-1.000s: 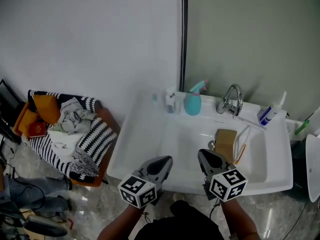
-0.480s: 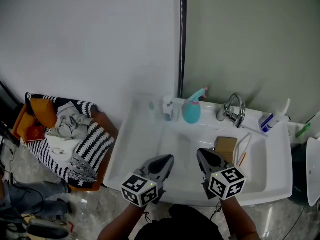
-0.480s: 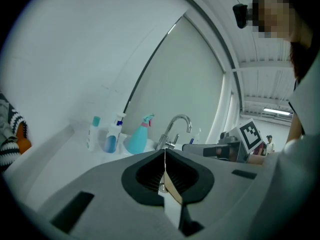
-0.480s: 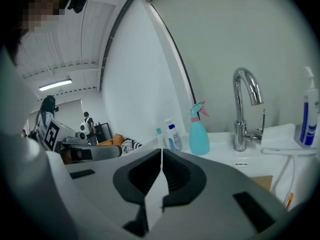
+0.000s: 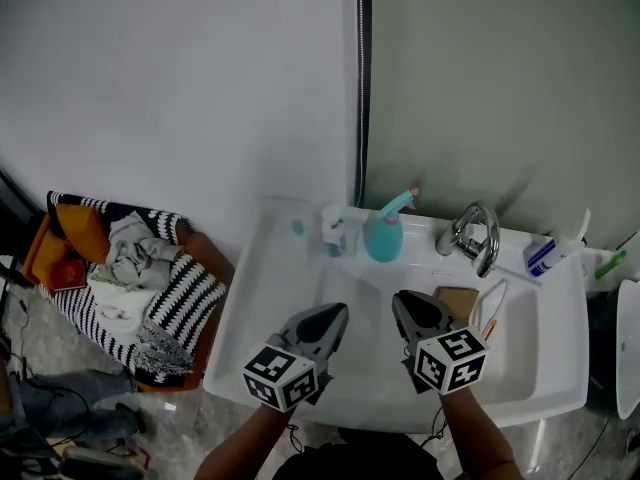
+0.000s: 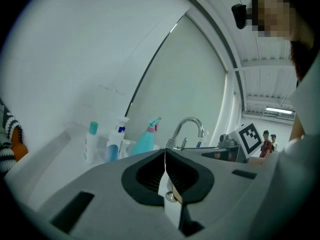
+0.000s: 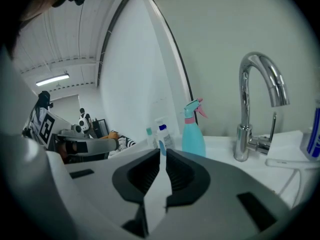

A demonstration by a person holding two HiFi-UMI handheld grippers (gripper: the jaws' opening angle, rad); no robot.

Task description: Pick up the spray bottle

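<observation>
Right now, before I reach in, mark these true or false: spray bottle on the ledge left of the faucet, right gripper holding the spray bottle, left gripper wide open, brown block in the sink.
1. The spray bottle stands upright on the back ledge of the sink, left of the faucet in the head view. True.
2. The right gripper is shut on the spray bottle. False: its jaws are together on nothing, and the bottle stands apart, farther back.
3. The left gripper has its jaws wide open. False: its jaws are together, with nothing between them.
4. A brown block lies inside the sink, near the faucet. True.
</observation>
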